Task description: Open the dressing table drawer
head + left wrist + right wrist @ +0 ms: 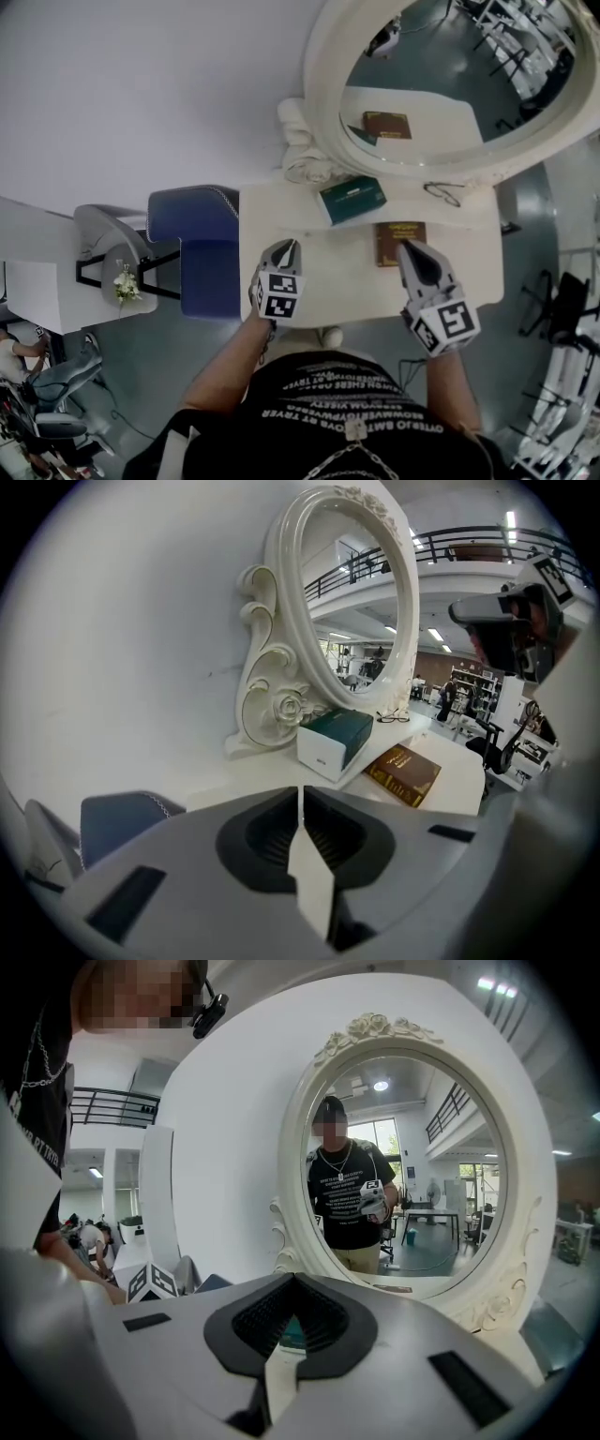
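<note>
The white dressing table (pixel 328 272) stands against the wall with an oval mirror (pixel 450 84) on it. A round knob (pixel 328 335) shows just under the table's front edge; the drawer front itself is hidden. My left gripper (pixel 294 244) hangs over the table's left part, shut and empty. In the left gripper view its jaws (pixel 300 789) meet with nothing between them. My right gripper (pixel 403 246) is over the right part, beside a brown book (pixel 400 242). Its tips (pixel 292 1277) also meet, holding nothing, and it points at the mirror (pixel 412 1157).
A green box (pixel 352 199) and a pair of glasses (pixel 441 192) lie on the tabletop near the mirror's base. A blue padded seat (pixel 197 248) stands left of the table, with a small grey table with flowers (pixel 122 281) beyond it. Black chairs (pixel 562 309) are at the right.
</note>
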Action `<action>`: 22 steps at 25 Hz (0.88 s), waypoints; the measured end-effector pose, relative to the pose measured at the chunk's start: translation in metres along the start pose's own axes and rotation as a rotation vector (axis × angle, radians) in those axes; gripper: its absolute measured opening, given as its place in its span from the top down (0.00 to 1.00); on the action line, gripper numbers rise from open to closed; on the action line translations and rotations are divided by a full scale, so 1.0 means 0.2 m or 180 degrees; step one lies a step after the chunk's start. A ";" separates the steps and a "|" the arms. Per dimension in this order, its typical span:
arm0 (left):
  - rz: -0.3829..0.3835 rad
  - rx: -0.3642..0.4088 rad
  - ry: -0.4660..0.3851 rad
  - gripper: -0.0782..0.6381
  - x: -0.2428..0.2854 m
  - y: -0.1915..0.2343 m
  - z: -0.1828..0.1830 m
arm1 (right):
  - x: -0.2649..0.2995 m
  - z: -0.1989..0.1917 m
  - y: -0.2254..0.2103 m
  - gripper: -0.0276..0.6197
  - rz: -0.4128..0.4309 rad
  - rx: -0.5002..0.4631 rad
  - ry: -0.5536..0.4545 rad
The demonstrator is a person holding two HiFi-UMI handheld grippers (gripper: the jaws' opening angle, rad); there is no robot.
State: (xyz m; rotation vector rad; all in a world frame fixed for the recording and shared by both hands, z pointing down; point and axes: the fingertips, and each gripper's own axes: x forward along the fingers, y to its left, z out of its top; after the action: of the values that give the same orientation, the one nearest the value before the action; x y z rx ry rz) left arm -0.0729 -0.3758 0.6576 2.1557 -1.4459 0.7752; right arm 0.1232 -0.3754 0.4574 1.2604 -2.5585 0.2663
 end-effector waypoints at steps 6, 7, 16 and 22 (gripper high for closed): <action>-0.0010 0.0033 0.0070 0.88 0.10 -0.01 -0.03 | 0.01 -0.04 0.01 0.95 0.0026 0.0036 0.0079; -0.0015 0.0046 0.0082 0.88 0.12 -0.01 -0.03 | 0.02 -0.04 0.01 0.95 0.0031 0.0044 0.0089; -0.0134 0.0061 0.0238 0.82 0.26 -0.04 -0.12 | 0.05 -0.08 -0.01 0.95 0.0031 0.0101 0.0162; -0.0134 0.0066 0.0406 0.78 0.34 -0.04 -0.19 | 0.08 -0.09 -0.01 0.95 0.0024 0.0121 0.0196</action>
State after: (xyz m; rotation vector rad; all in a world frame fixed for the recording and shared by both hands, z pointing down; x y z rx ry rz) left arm -0.0528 -0.3964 0.7301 2.1038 -1.3297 0.8985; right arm 0.1194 -0.3830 0.4796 1.2363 -2.5180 0.3514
